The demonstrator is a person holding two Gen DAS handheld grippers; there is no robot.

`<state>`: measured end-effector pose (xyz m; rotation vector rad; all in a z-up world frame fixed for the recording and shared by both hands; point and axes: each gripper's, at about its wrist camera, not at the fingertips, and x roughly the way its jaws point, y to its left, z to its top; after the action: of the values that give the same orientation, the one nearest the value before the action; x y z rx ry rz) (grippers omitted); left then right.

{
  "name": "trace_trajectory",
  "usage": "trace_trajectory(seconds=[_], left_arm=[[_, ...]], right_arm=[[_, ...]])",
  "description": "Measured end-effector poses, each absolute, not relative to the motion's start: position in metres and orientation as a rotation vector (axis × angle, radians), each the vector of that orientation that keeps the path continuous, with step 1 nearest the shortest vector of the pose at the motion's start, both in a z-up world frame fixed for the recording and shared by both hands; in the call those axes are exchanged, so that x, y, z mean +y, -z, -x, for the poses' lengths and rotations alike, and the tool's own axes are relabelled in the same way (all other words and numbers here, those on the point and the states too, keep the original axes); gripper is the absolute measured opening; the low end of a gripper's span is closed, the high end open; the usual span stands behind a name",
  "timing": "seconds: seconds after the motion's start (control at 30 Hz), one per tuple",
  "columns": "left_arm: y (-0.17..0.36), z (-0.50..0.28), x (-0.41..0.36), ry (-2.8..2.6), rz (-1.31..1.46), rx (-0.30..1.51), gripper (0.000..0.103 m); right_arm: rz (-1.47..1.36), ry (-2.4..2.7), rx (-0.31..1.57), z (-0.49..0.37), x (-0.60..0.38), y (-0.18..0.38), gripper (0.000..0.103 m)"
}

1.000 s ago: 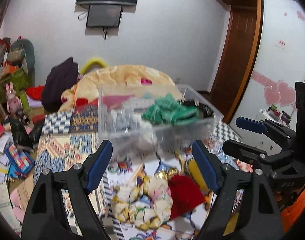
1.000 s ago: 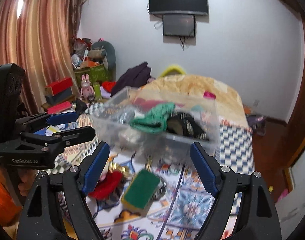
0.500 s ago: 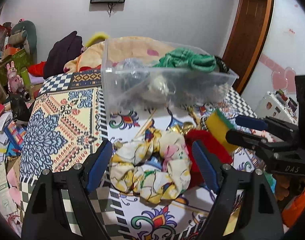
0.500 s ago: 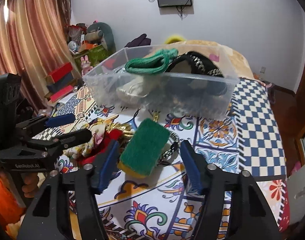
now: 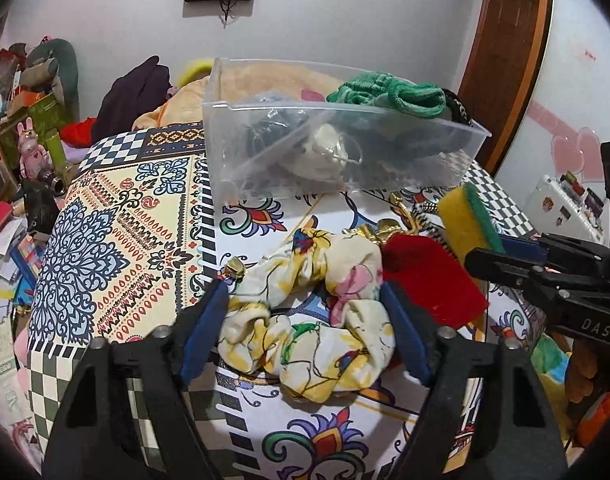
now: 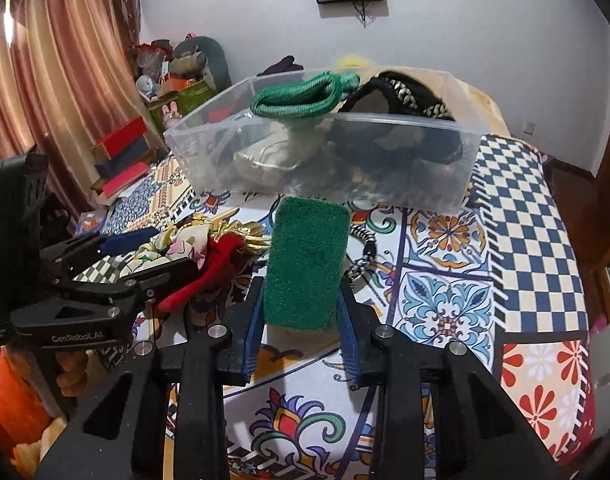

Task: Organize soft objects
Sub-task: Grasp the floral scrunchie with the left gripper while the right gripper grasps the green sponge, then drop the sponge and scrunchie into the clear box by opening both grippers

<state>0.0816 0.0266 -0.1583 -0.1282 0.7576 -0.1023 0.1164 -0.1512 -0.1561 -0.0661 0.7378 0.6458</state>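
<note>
Floral cloth: a yellow and white scrunchie (image 5: 309,312) lies on the patterned surface (image 5: 117,240), between the left gripper (image 5: 305,320) fingers (image 5: 203,332).
Left fingers: apart and closing; the blue pads sit at the scrunchie's two sides, and I cannot tell if they press it yet.
Green pad: a sponge (image 6: 305,264), green face up, lies between the right gripper (image 6: 301,320) fingers (image 6: 347,332).
Right fingers: closing, pads against the sponge's near end on both sides.
Red item: a red cloth piece (image 5: 433,280) lies just right of the scrunchie, touching it.
Clear bin (image 6: 385,184): behind the sponge, holding a green knit piece (image 6: 301,96) and dark things.
</note>
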Motion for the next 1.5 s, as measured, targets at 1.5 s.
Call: trace_trajectory(seconds=[1.5], left_arm=[[0.043, -0.134, 0.03, 0.062, 0.11, 0.473, 0.029]], right_arm=[[0.036, -0.512, 0.449, -0.155, -0.18, 0.057, 0.03]])
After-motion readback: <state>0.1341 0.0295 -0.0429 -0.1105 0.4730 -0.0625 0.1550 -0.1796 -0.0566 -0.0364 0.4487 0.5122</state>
